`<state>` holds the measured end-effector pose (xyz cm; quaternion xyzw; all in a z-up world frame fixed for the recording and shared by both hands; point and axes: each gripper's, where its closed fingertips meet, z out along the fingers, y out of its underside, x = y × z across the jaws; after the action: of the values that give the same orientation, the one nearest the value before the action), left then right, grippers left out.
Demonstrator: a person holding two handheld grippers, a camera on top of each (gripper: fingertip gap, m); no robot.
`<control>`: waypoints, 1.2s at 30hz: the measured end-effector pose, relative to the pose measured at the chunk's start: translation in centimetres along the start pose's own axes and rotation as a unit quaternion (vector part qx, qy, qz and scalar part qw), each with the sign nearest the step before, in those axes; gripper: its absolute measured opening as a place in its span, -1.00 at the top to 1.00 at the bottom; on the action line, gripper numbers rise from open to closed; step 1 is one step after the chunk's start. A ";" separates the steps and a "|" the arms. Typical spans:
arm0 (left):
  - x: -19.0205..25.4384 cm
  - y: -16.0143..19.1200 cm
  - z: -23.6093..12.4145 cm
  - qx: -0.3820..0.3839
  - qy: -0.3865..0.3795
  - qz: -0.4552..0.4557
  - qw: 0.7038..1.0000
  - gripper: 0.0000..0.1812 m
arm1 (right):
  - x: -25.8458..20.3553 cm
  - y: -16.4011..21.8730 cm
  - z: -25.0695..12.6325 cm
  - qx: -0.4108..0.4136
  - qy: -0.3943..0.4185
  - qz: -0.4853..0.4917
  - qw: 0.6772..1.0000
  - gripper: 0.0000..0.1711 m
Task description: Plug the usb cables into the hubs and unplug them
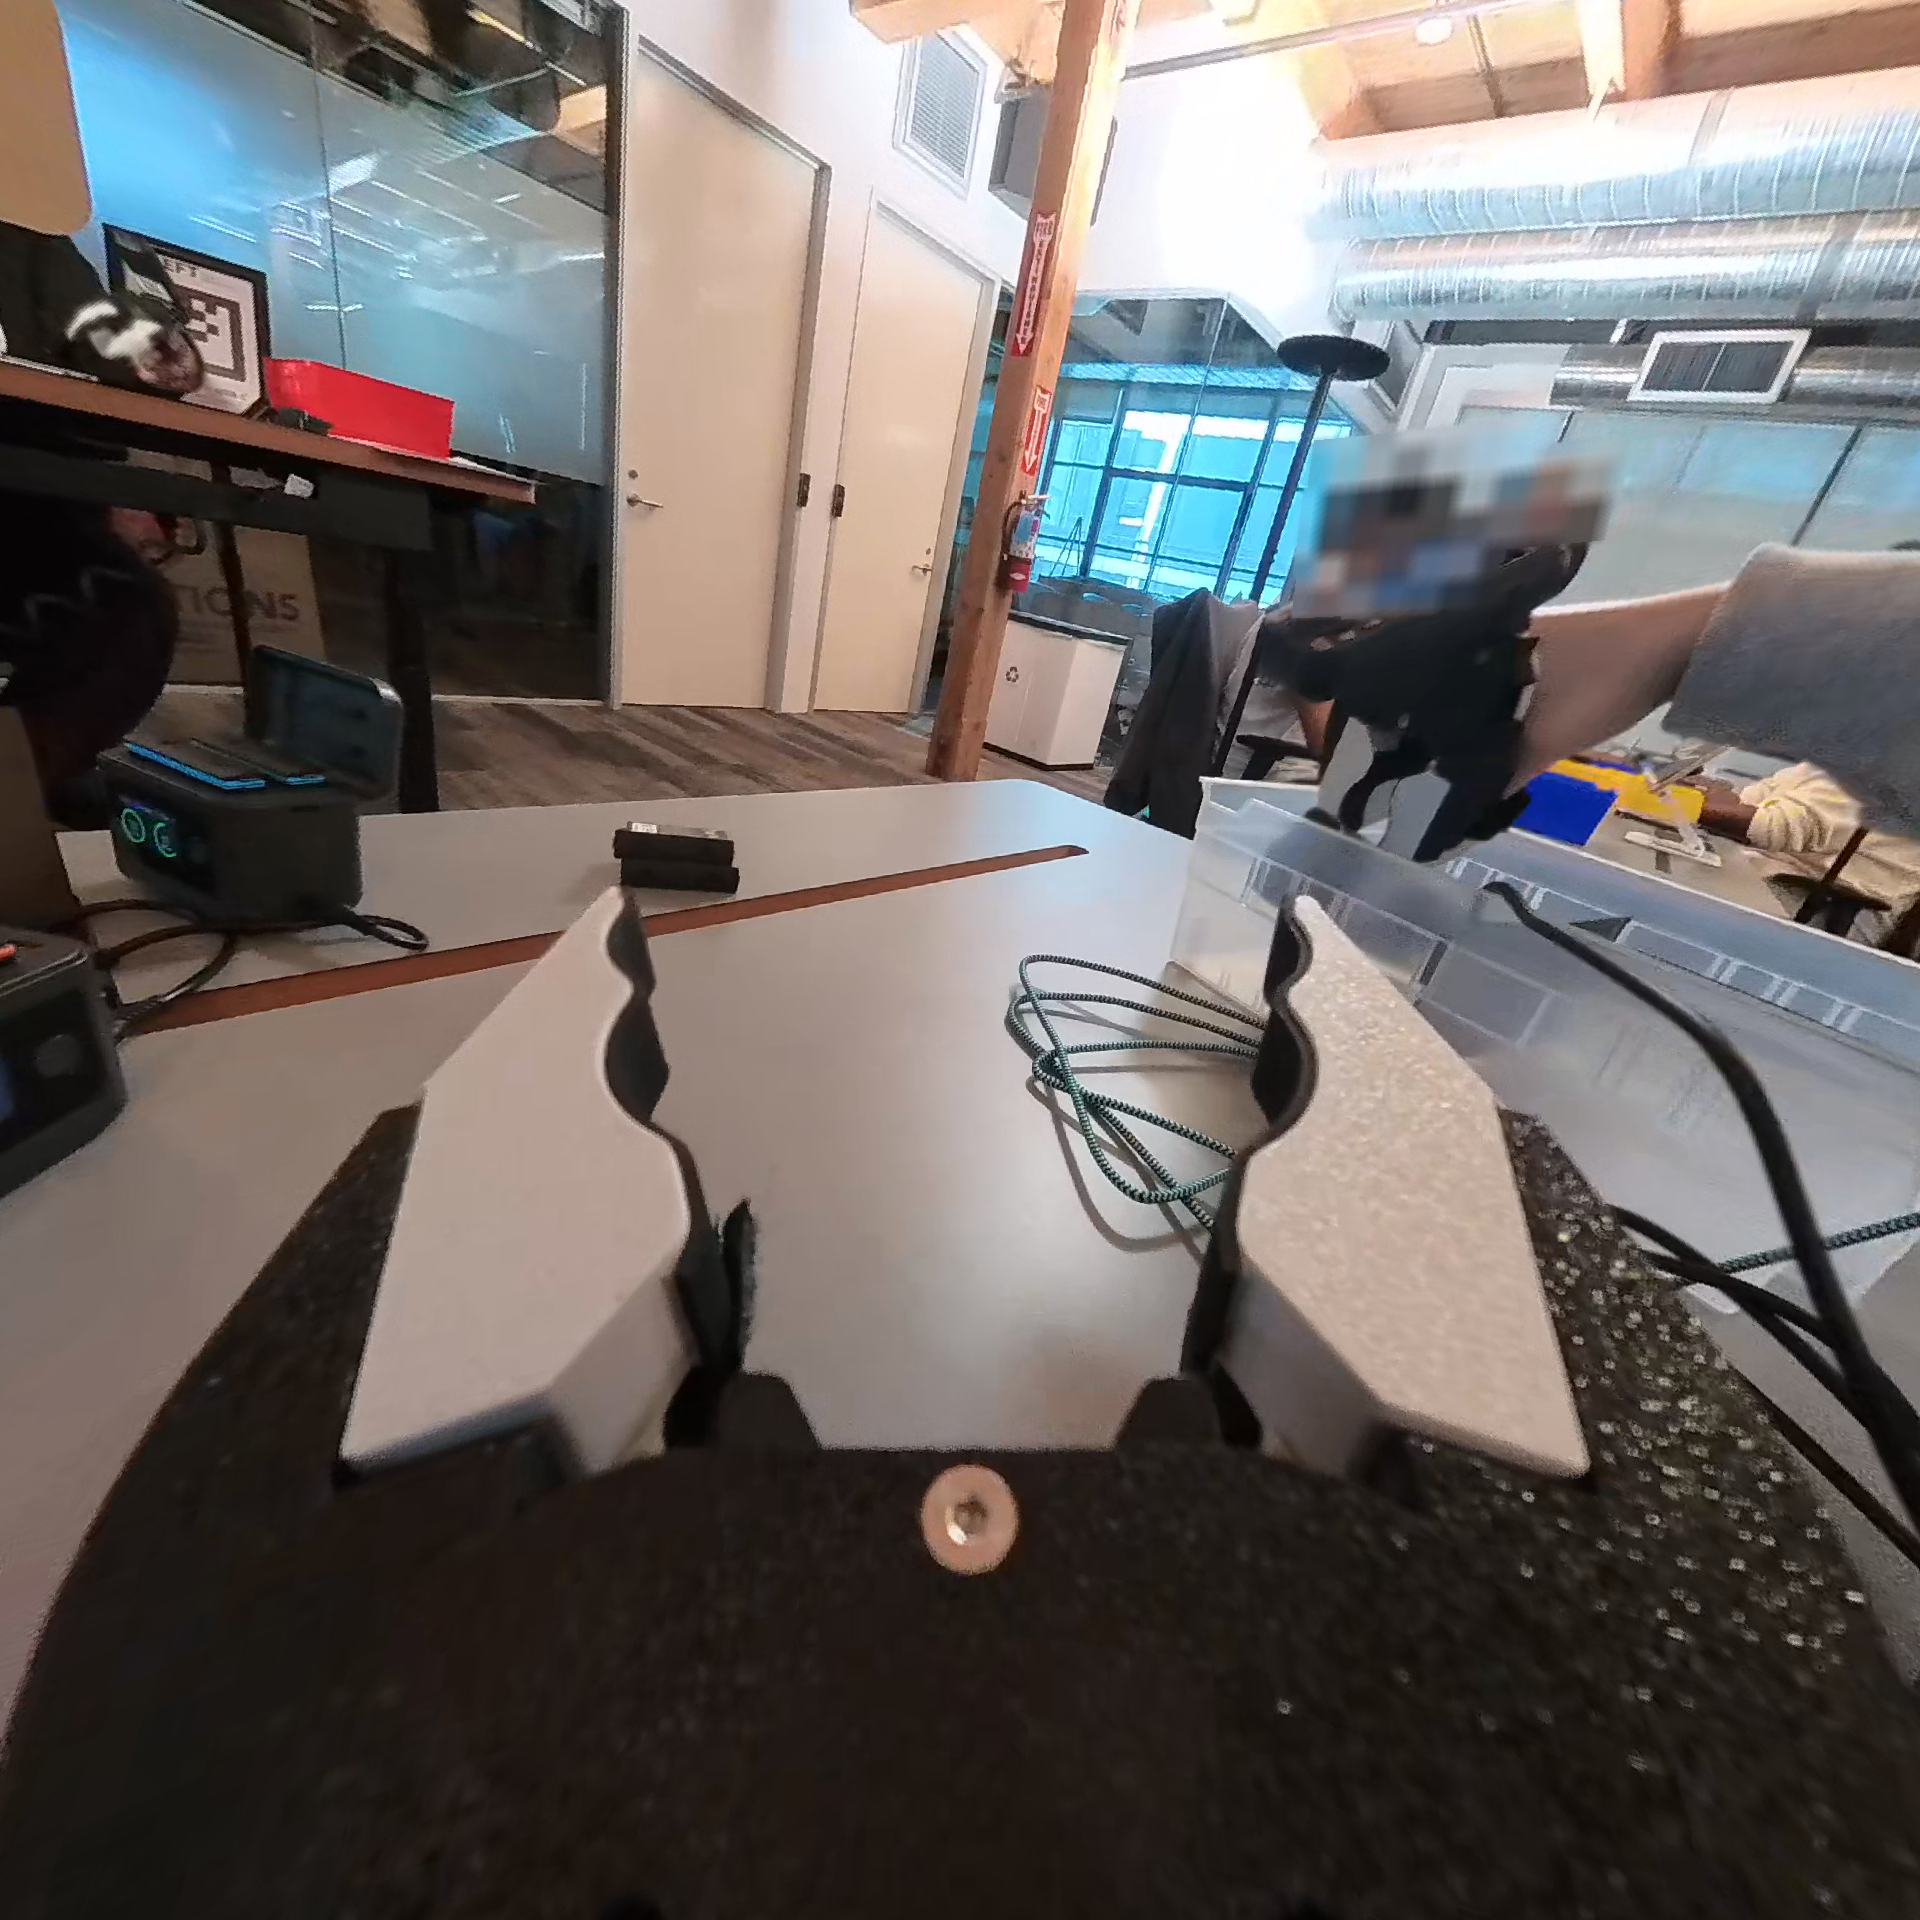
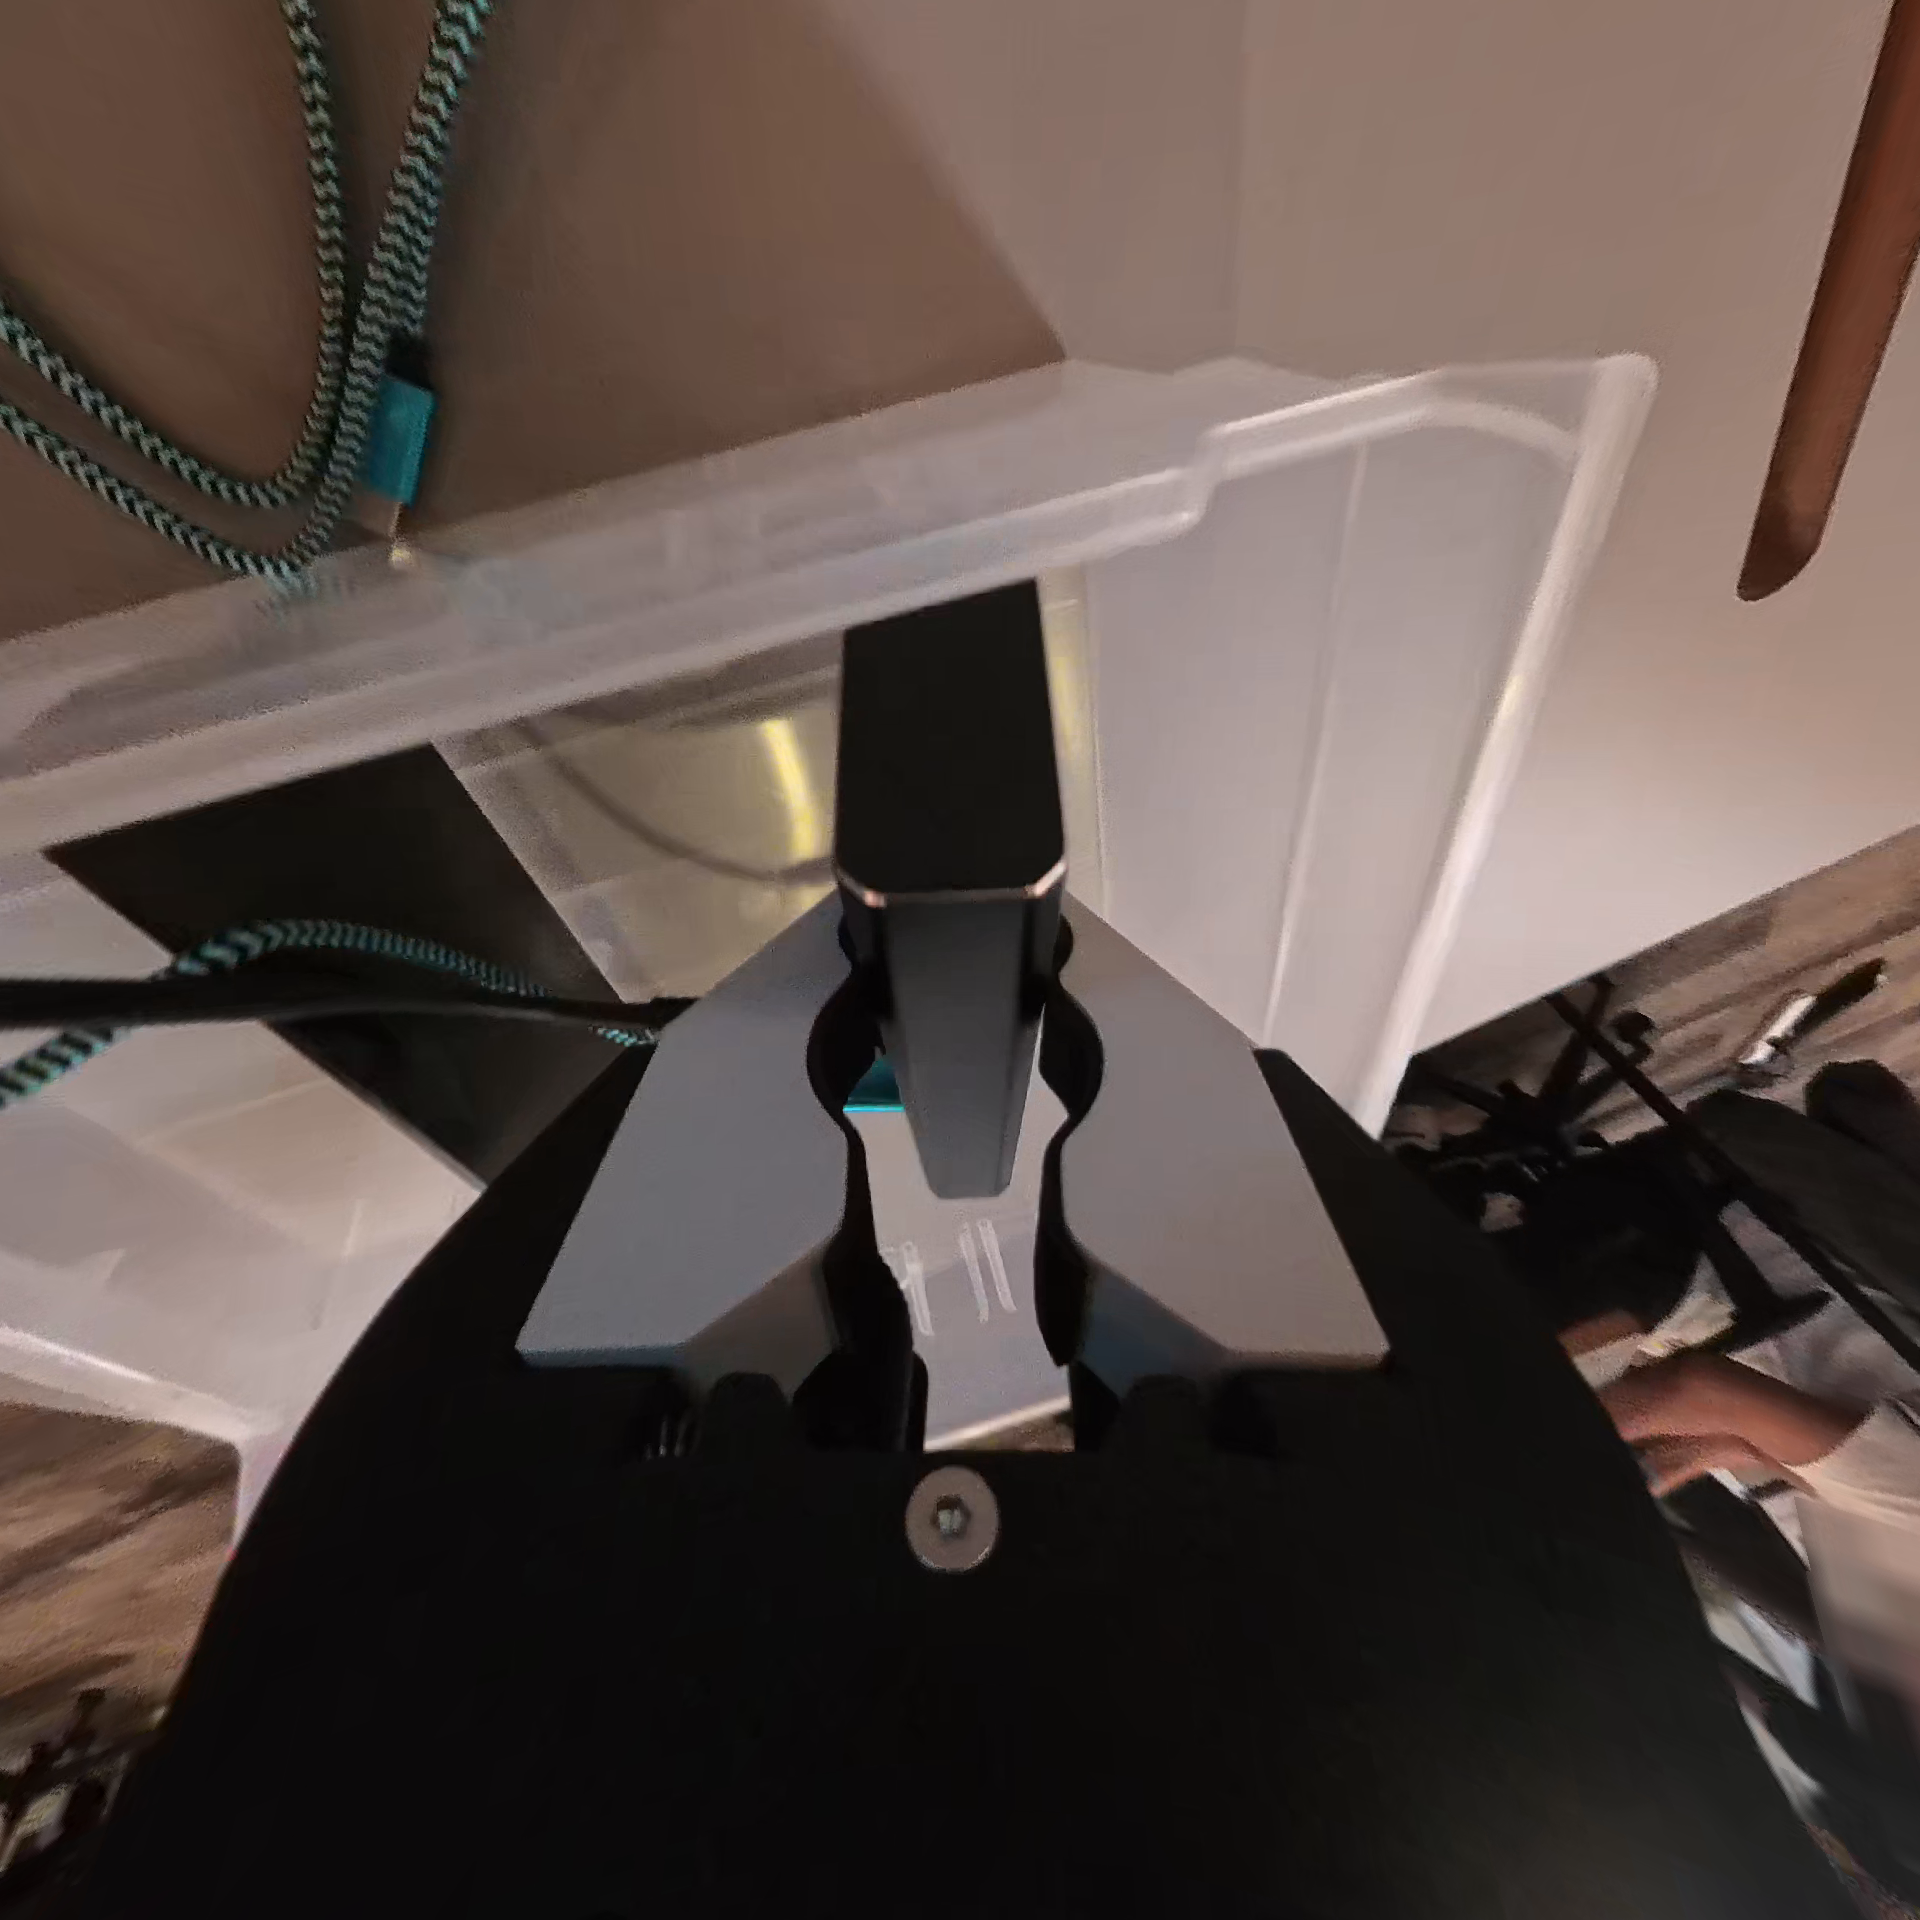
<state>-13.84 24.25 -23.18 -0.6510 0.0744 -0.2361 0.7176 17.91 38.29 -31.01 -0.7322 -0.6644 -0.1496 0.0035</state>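
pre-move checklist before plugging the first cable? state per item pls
1. Right gripper shut on slim black rectangular hub: ok.
2. Hub clear of clear plastic storage bin: not ok, it hangs over the bin.
3. Left gripper open and empty: ok.
4. Teal-and-black braided cable loose on grey table: ok.
5. Its teal plug reachable: cannot tell.
6. Hub port facing: cannot tell.
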 end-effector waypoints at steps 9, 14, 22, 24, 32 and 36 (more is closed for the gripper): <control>0.1 0.2 0.1 -0.005 -0.001 0.005 1.000 -0.22 | 2.2 1.7 -8.5 0.011 0.144 0.020 0.989 0.19; 0.1 0.2 0.1 -0.006 -0.001 0.005 1.000 -0.19 | -6.9 -4.5 -15.6 0.219 0.106 -0.061 0.968 -0.19; 0.1 0.2 0.1 -0.005 0.003 -0.005 1.000 -0.17 | -22.5 -11.2 -10.2 0.196 0.007 -0.246 0.949 -0.83; 0.1 0.1 0.1 -0.004 0.004 -0.009 1.000 -0.17 | -22.5 -12.3 -8.1 0.171 -0.006 -0.234 0.957 -0.85; 0.3 0.2 0.1 -0.006 0.011 -0.011 1.000 -0.16 | -18.2 -14.1 -2.7 0.080 -0.082 -0.114 0.987 -0.25; 0.4 0.3 0.1 -0.009 0.012 -0.010 1.000 -0.15 | -18.5 -14.6 -2.5 0.091 -0.101 -0.116 0.984 0.02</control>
<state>-13.36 24.21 -23.34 -0.6550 0.0786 -0.2509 0.7084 1.84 21.56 -35.60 -0.6581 -0.7527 -0.0130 -0.0147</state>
